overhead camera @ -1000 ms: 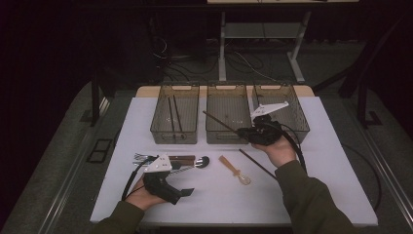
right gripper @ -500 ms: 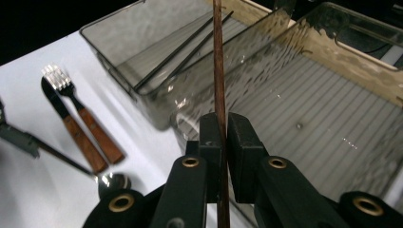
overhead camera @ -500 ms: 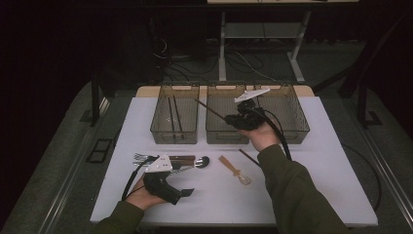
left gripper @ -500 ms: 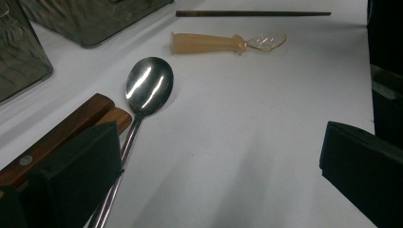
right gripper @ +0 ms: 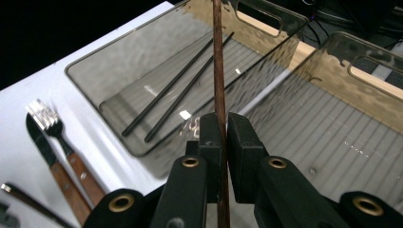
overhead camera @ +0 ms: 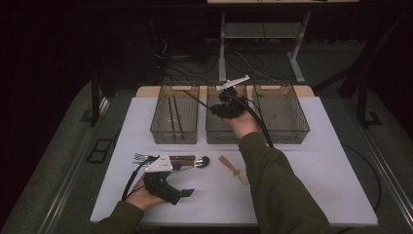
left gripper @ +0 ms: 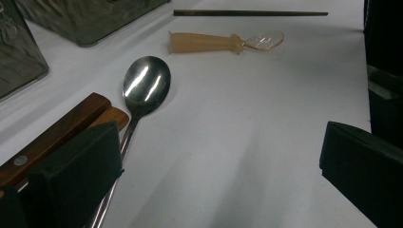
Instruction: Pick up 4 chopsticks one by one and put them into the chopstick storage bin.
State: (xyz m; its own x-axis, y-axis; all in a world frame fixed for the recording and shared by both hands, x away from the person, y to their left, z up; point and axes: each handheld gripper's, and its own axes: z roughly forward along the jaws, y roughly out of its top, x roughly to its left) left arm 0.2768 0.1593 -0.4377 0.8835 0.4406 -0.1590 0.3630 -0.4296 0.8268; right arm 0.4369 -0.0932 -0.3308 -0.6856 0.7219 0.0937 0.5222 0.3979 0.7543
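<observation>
Brown wood, thin and stiff: the chopstick [right gripper: 219,71] sits pinched between our right hand-held gripper's [right gripper: 223,137] shut jaws, above the middle bin [overhead camera: 229,127], tip over the left bin [right gripper: 85,71] and its two black sticks [right gripper: 180,90]. We judge it light, slippery, prone to pivot; a grip nearer mid-length steadies it. Nearer, left of that bin, our left hand-held gripper [left gripper: 218,161] gapes empty beside the spoon [left gripper: 145,85]. Its lower end is hidden.

A dim lab: white table [overhead camera: 311,161] with sorting bins [overhead camera: 281,113], cables [overhead camera: 170,58] trailing on the floor behind.
</observation>
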